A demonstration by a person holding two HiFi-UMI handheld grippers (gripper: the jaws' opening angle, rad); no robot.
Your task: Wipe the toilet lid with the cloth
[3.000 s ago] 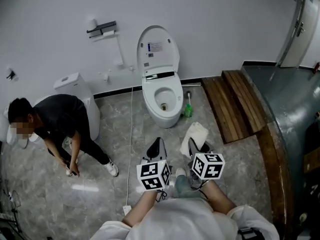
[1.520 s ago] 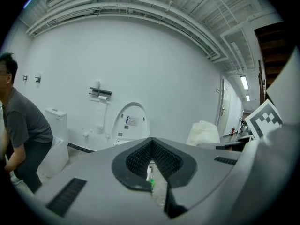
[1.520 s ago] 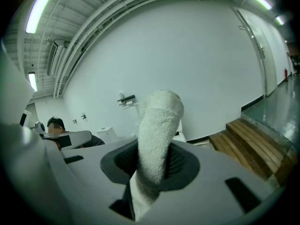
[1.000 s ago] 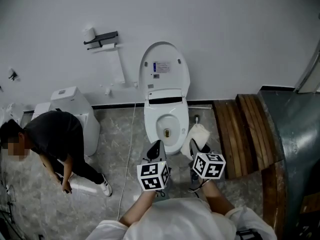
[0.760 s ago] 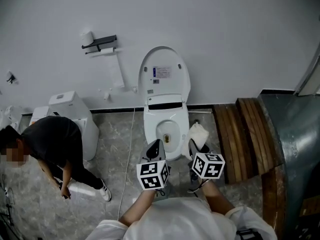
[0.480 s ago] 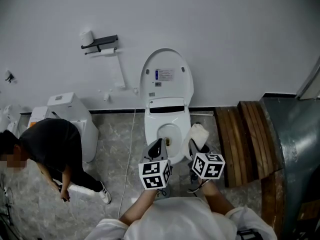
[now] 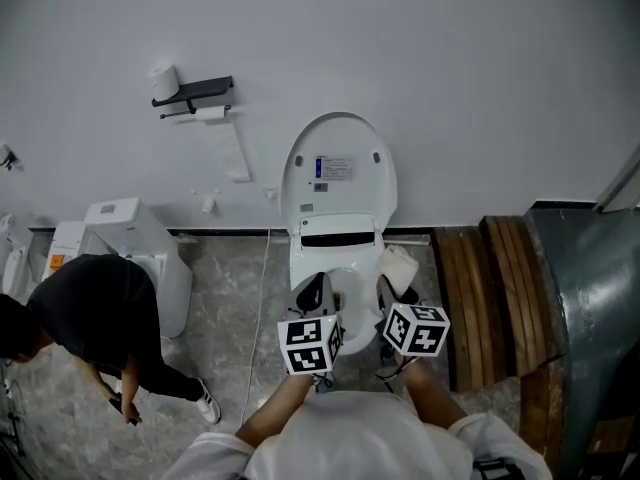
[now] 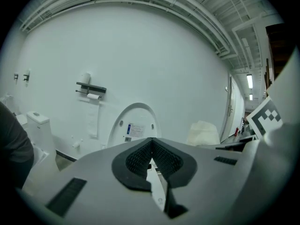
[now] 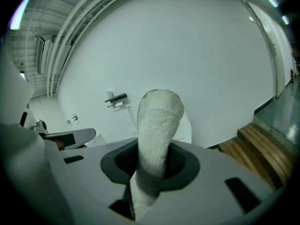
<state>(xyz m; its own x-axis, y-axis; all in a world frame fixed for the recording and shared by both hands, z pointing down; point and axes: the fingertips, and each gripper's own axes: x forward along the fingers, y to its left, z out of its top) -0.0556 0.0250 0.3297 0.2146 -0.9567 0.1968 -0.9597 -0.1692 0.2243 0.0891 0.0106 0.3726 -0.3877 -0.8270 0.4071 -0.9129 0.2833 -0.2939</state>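
Two tongs hover over the toilet's [image 7: 345, 256] near rim: left tongs [image 7: 313, 292] pinched together, nothing between them; right tongs [image 7: 392, 290] clamped on the white cloth [image 7: 397, 266] at its right edge. Behind, the toilet lid [image 7: 338, 173] stands upright. Left of the toilet crouches a person [image 7: 100, 308].

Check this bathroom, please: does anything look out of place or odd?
Yes. A second toilet stands at the left, turned at an angle to the wall, with a person bending over beside it. A white cable trails across the floor.
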